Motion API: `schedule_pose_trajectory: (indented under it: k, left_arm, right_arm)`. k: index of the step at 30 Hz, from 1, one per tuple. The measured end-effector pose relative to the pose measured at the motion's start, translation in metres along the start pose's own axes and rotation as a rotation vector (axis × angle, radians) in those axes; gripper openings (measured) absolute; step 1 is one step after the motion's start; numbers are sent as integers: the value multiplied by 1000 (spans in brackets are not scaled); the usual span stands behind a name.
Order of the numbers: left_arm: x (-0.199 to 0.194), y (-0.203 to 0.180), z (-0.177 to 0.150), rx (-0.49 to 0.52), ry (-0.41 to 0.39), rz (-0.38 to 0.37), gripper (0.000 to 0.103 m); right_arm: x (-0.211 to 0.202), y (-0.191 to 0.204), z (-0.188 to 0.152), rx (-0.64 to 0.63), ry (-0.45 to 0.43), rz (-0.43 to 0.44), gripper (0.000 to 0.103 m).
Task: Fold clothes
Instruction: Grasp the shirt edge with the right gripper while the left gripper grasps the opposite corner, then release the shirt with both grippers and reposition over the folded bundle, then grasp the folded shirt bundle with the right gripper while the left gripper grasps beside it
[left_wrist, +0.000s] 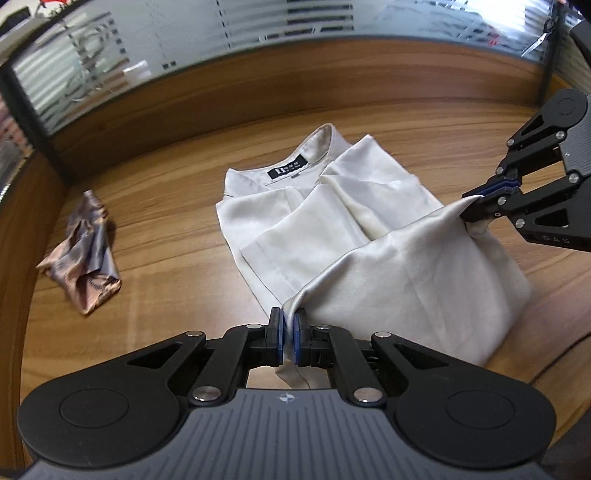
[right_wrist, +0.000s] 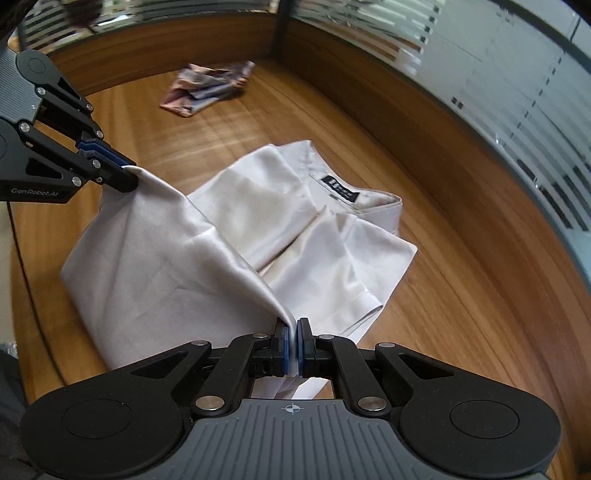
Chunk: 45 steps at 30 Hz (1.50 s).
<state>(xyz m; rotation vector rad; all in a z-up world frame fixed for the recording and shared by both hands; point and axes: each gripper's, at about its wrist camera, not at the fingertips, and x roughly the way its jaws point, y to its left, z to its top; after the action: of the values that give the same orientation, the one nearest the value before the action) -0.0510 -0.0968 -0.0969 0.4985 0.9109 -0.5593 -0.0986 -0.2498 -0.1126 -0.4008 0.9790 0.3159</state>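
Between both jaws, the shirt's (left_wrist: 388, 266) lifted hem.

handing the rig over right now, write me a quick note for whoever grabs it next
Left gripper: shut on one hem corner of the cream satin collared shirt.
Right gripper: shut on the other hem corner.
Both corners are lifted off the wooden table; the collar end lies flat.
Done: sleeves appear folded in.
Left: bring the hem to the collar, release.
The crumpled patterned cloth lies apart, unfolded.

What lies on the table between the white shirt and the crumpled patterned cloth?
Nothing: bare wooden table separates the white shirt from the patterned cloth, clearest in the left wrist view.
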Motion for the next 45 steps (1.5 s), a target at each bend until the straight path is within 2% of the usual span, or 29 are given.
schedule_pose_trajectory:
  k: [10,12,14,16,17,22,24,30,33,36,39,40,45]
  left_arm:
    - [56,14,10,-13,75,-31,7]
    - [61,14,9,-22,68,-17,13]
    - [62,15,9,-30,44,8,24]
    - [61,19,10,-48,23,15,25]
    - [59,22,10,-65,15,12,27]
    - [44,36,4,-123,-12,-48,28]
    - [34,37,-4,-117,-13,-84,33]
    - [6,28,-34,-95,-7,-167,40]
    - [-2,21,-49,-99,0,-196,47]
    - [-3,14,-62,-106,16,-210,48]
    - [0,7,-72,-94,36,-216,55]
    - [1,5,-75,-87,40,-219,59]
    - [6,-8,-85,-27,33,-199,59]
  right_arm:
    - [44,-18,14,41,60,26,7]
    - [52,-21,14,48,69,29,8]
    - [59,-24,14,51,75,28,10]
    - [63,-27,12,57,74,24,20]
    - [63,-29,11,63,70,20,22]
    - [47,-43,2,115,14,3,34]
    - [35,-46,-4,135,-4,16,36]
    - [-1,-39,-33,165,-42,95,38]
    - [-12,-31,-51,174,-45,143,48]
    - [-14,-22,-67,180,-29,176,51]
    - [-15,-13,-82,177,-17,202,58]
    - [-14,-10,-85,172,-15,207,58]
    - [-6,5,-97,129,-2,233,58]
